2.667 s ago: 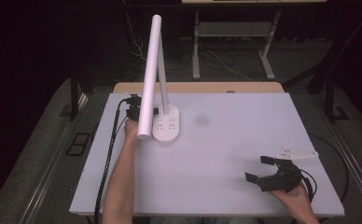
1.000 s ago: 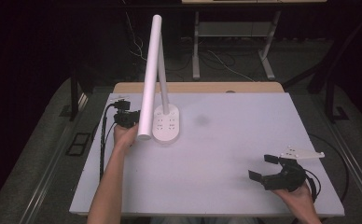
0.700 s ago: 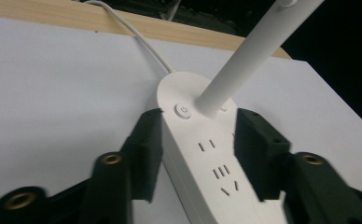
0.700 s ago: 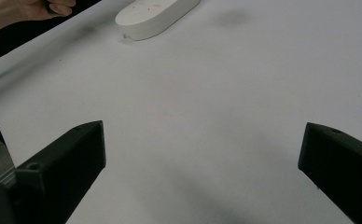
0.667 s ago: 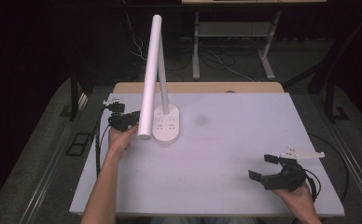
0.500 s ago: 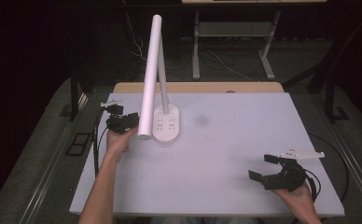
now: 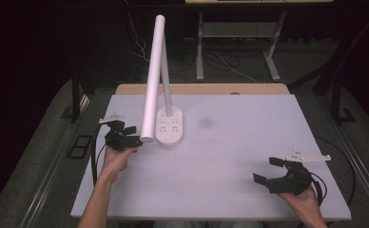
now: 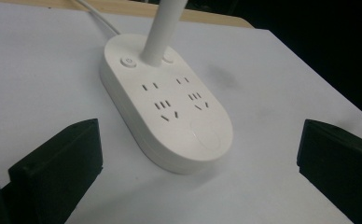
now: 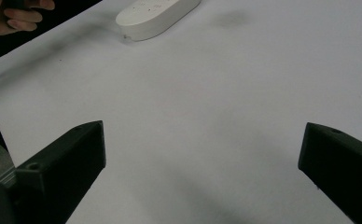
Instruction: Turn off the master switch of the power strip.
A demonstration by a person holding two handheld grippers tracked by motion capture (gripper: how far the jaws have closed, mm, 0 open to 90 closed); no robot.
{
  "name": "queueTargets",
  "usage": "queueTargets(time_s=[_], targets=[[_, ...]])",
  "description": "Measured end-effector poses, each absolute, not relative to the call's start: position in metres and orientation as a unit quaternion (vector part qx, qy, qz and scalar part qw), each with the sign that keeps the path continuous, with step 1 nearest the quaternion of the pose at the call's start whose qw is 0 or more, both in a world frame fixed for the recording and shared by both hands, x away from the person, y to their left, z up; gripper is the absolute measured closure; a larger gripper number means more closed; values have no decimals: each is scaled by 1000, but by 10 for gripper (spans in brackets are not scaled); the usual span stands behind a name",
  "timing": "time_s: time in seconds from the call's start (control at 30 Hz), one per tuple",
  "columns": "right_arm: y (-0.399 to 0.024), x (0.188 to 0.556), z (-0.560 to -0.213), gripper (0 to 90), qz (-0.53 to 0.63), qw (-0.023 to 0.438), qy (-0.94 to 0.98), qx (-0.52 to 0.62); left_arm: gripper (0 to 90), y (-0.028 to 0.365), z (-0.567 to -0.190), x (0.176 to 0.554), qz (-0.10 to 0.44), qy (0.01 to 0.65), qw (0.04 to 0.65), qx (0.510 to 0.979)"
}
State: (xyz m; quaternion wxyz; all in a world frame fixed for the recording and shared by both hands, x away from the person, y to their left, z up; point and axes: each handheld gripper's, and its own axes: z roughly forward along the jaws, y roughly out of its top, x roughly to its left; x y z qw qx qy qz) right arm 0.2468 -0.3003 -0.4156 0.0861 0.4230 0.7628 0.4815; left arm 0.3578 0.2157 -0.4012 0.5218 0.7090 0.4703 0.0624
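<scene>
My left claw (image 7: 131, 135), at frame left beside the lamp (image 7: 169, 127) on the surface (image 7: 230, 161), has just been opening and holds nothing. Right claw (image 7: 267, 172), lower right, is released. Judged next: reach the lamp's base.

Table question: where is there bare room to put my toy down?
Best spot: the bare middle of the table, between the lamp base and the right claw. The far right part is bare too. It is crowded near the left claw, beside the lamp base.
</scene>
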Motion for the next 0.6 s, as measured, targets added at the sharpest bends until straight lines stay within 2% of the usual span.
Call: queueTargets(time_s=[0.27, 0.6], targets=[[-300, 247, -416, 0, 481, 87, 763, 423, 0, 213, -398, 332, 65, 456, 533, 710], [-299, 246, -415, 0, 480, 87, 763, 424, 0, 203, -403, 302, 70, 430, 523, 732]])
